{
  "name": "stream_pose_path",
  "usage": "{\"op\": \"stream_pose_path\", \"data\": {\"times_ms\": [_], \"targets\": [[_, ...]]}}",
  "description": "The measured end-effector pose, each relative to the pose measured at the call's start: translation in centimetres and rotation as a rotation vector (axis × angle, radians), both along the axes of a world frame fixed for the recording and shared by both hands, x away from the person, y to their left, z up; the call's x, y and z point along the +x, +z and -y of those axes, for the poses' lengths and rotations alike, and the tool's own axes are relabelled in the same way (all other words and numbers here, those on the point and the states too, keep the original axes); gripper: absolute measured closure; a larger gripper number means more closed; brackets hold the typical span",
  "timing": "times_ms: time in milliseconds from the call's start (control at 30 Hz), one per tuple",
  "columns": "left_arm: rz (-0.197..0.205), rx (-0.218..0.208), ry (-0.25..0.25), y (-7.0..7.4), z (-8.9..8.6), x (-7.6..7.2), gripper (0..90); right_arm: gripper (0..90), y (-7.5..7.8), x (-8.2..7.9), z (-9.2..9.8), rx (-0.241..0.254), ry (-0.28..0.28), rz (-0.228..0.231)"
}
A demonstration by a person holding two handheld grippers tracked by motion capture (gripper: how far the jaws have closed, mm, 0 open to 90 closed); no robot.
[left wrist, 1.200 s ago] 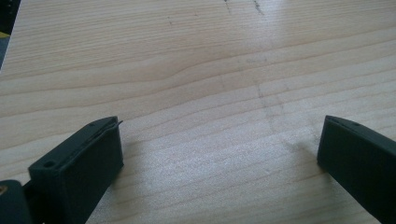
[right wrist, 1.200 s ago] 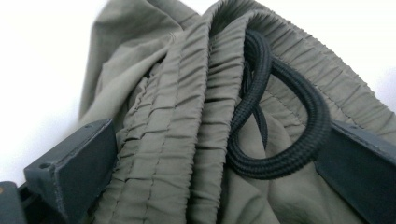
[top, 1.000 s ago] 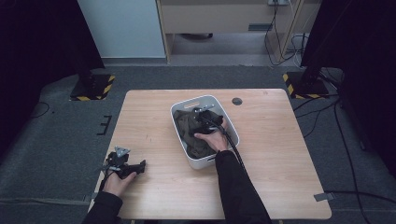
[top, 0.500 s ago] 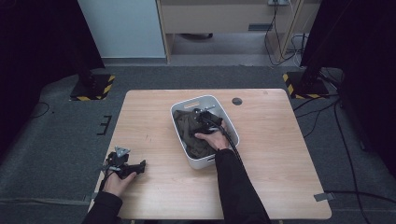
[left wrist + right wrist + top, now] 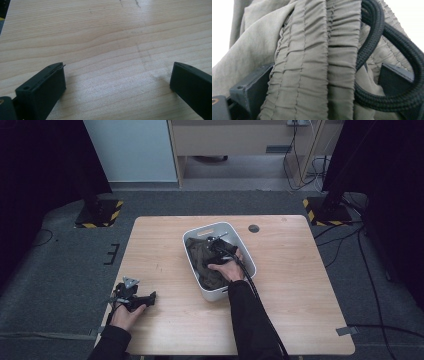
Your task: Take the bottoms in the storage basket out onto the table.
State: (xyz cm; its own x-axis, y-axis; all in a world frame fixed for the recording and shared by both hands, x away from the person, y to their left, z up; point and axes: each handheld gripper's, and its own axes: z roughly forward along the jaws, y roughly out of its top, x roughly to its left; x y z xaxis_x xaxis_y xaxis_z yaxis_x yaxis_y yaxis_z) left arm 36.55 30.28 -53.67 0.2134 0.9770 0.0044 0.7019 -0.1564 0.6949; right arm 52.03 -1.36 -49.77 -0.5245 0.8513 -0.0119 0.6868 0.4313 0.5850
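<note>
Your right gripper (image 5: 218, 251) is down inside the white bin (image 5: 218, 227) at the middle of the tabletop (image 5: 300, 285), its fingers (image 5: 253, 87) spread apart around the gathered waistband of the olive garment (image 5: 312, 62), with a black drawstring (image 5: 372, 35) looped across at 2 o'clock. The garment (image 5: 200, 257) lies bunched in the bin. Your left gripper (image 5: 134, 298) rests at 8 o'clock from the bin, near the tabletop's edge, its fingers (image 5: 42, 87) wide apart over bare wood.
</note>
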Motion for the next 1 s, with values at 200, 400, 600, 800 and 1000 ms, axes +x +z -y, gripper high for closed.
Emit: {"op": "stream_pose_path", "data": {"times_ms": [200,400,600,800,1000], "targets": [[0.002,-0.001,-0.002,0.0,0.0,0.0,0.0,11.3,-0.3,0.2,0.1,-0.013,-0.006,-0.010],[0.002,-0.001,-0.002,0.0,0.0,0.0,0.0,37.8,0.1,0.2,0.6,-0.015,-0.012,-0.023],[0.002,-0.001,-0.002,0.0,0.0,0.0,0.0,52.2,0.5,0.1,0.7,-0.009,-0.011,-0.045],[0.002,-0.001,-0.002,0.0,0.0,0.0,0.0,62.5,1.1,-0.1,1.1,0.034,-0.039,-0.073],[0.002,-0.001,-0.002,0.0,0.0,0.0,0.0,67.2,2.3,-0.8,1.6,0.112,-0.052,-0.021]]}}
